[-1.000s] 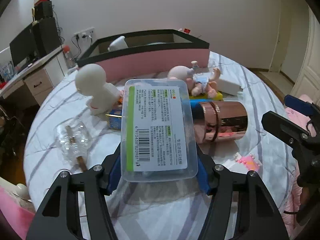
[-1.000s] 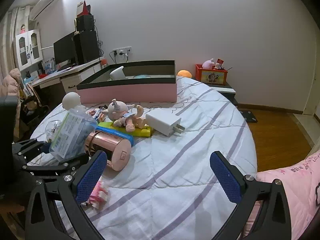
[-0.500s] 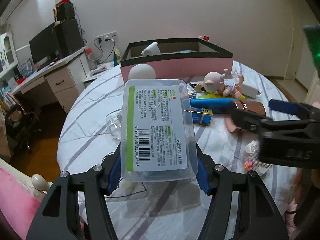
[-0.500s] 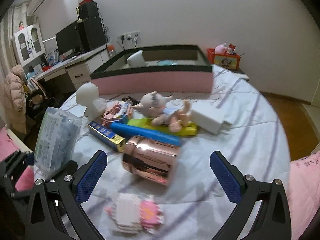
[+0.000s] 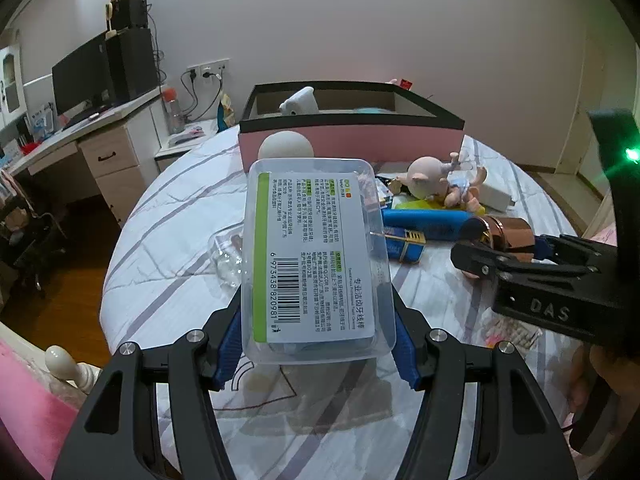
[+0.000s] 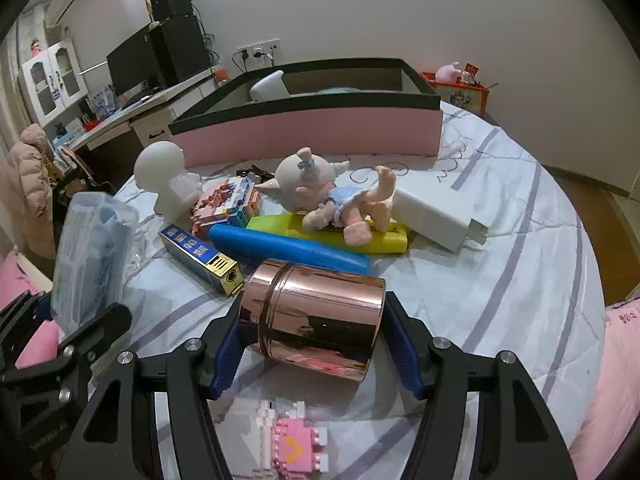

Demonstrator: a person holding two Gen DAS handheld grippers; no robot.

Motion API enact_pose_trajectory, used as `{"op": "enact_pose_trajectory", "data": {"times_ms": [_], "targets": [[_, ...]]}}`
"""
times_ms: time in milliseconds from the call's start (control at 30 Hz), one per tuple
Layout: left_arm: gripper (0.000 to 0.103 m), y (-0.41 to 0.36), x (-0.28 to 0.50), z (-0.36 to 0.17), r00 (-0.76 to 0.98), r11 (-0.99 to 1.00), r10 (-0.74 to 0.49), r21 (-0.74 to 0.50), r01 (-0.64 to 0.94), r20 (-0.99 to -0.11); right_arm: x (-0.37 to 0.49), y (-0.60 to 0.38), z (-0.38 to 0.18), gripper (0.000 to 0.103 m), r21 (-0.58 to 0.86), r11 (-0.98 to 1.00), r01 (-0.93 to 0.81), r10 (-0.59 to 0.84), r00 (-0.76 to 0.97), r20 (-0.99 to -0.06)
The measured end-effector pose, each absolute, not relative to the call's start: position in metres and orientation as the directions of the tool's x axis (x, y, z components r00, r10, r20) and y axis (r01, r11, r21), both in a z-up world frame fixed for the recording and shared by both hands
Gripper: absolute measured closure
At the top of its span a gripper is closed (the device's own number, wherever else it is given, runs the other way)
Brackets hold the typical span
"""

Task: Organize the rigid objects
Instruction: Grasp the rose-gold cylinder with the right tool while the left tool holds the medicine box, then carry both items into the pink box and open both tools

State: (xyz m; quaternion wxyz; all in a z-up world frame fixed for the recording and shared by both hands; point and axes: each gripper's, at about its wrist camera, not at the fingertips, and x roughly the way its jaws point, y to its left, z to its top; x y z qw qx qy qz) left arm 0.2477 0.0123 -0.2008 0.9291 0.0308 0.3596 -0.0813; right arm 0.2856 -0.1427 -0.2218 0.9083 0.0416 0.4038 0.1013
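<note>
A clear plastic box [image 5: 316, 248] with a white barcode label is held above the striped bedsheet, my left gripper [image 5: 316, 344] shut on its sides. The same box [image 6: 92, 256] shows at the left edge of the right wrist view. A rose-gold tin [image 6: 316, 312] lies on its side on the sheet. My right gripper [image 6: 314, 344] is closing on it, one blue pad against each end. The left wrist view shows that tin [image 5: 508, 232] between the right gripper's fingers [image 5: 472, 258]. A pink storage box [image 6: 320, 132] with a black rim stands open at the back.
Behind the tin lie a blue tube [image 6: 288, 250], a yellow case [image 6: 360, 232], a pig doll [image 6: 320, 196], a white charger [image 6: 432, 212], a blue-gold box [image 6: 200, 256], a brick model [image 6: 228, 204] and a white figure [image 6: 168, 176]. A pink brick model [image 6: 292, 440] lies near me.
My right gripper came forward over the rose-gold tin and its jaws went from wide apart to the tin's ends. The left gripper drew back with the clear box still held.
</note>
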Motion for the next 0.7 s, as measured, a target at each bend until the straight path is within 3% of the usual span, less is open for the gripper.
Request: {"op": "enact_pose_trajectory", "data": {"times_ms": [700], "targets": [[0.040,-0.011,0.257,-0.131,0.824,0.979,-0.181,-0.018,0.203,-0.536,0.269,-0.152,-0.146,0.039,0.123,0.969,-0.213,0.245,0.796,-0.553]]}}
